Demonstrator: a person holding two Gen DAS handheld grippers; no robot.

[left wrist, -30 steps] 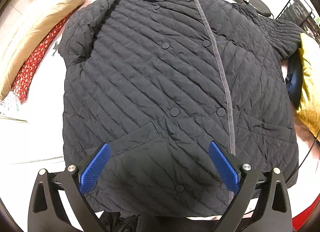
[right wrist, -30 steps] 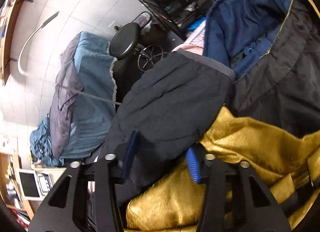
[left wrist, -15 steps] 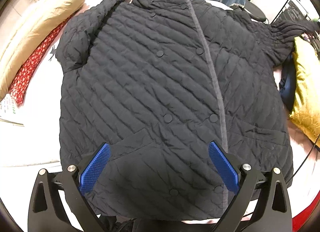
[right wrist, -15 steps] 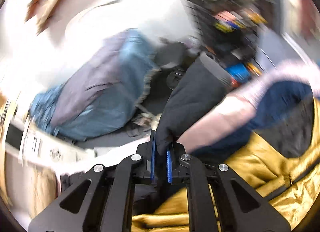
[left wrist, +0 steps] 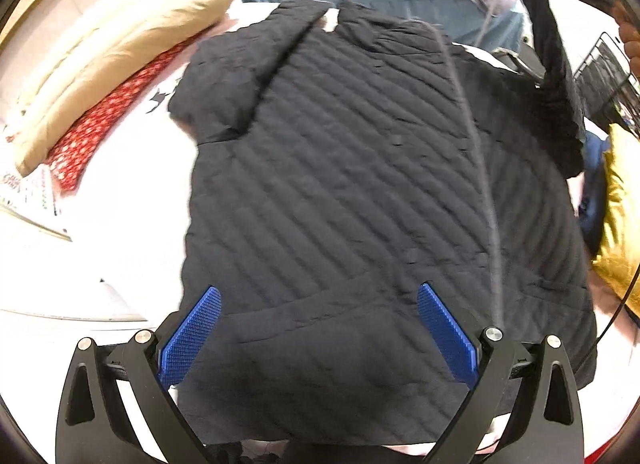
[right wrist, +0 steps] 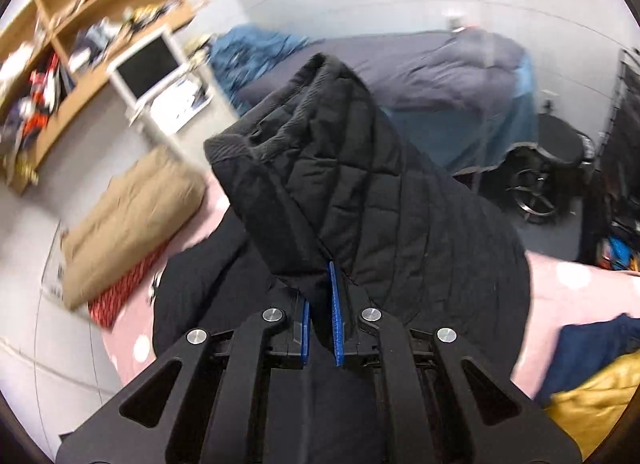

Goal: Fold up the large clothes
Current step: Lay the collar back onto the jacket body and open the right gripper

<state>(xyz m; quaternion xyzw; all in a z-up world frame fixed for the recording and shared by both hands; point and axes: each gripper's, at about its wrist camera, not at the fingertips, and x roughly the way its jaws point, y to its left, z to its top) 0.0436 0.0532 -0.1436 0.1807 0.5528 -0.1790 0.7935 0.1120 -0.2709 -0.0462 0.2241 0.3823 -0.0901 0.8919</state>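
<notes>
A black quilted jacket (left wrist: 352, 184) lies spread front-up on a pale bed surface, collar at the far end. My left gripper (left wrist: 318, 328) hangs open above its hem, its blue pads wide apart with nothing between them. The jacket's right sleeve (left wrist: 556, 76) is lifted up at the far right in the left wrist view. In the right wrist view my right gripper (right wrist: 322, 316) is shut on that jacket sleeve (right wrist: 360, 192), whose ribbed cuff stands up ahead of the fingers while the rest drapes down onto the jacket body (right wrist: 192, 284).
A tan pillow (left wrist: 116, 48) and a red patterned cushion (left wrist: 100, 124) lie left of the jacket. A gold cushion (left wrist: 620, 216) and blue cloth sit on the right. Beyond are a blue-grey duvet (right wrist: 448, 72), a monitor (right wrist: 148, 64), wooden shelves (right wrist: 68, 44) and a black stool (right wrist: 556, 156).
My right gripper closed on the sleeve, lifted it off the gold cushion and swung it up and over toward the jacket body. My left gripper drew back slightly and stayed open.
</notes>
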